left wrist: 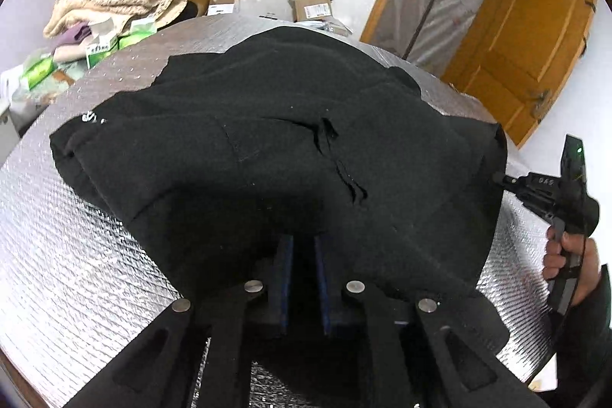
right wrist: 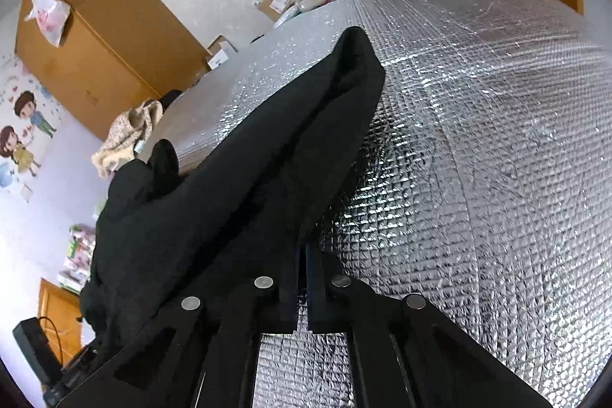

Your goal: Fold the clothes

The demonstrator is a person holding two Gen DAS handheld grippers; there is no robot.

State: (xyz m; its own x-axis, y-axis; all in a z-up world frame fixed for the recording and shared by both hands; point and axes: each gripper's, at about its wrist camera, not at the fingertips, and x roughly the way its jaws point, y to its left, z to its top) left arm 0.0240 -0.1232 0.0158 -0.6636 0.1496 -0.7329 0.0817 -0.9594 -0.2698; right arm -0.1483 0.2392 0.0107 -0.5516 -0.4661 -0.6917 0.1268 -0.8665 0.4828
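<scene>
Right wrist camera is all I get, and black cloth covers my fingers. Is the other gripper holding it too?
Observer: Yes, the left gripper is shut on the black garment at its near edge.
Operator: Is it bunched up?
Observer: No, it lies spread wide over the silver table cover, a slit pocket showing.
Operator: Can you see my gripper?
Observer: Yes, the right gripper pinches the garment's right edge.

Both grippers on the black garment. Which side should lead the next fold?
Probably right. The right gripper pinches an edge of the black garment already raised off the silver table cover, bare beyond. The left gripper clamps the bulky middle.
</scene>
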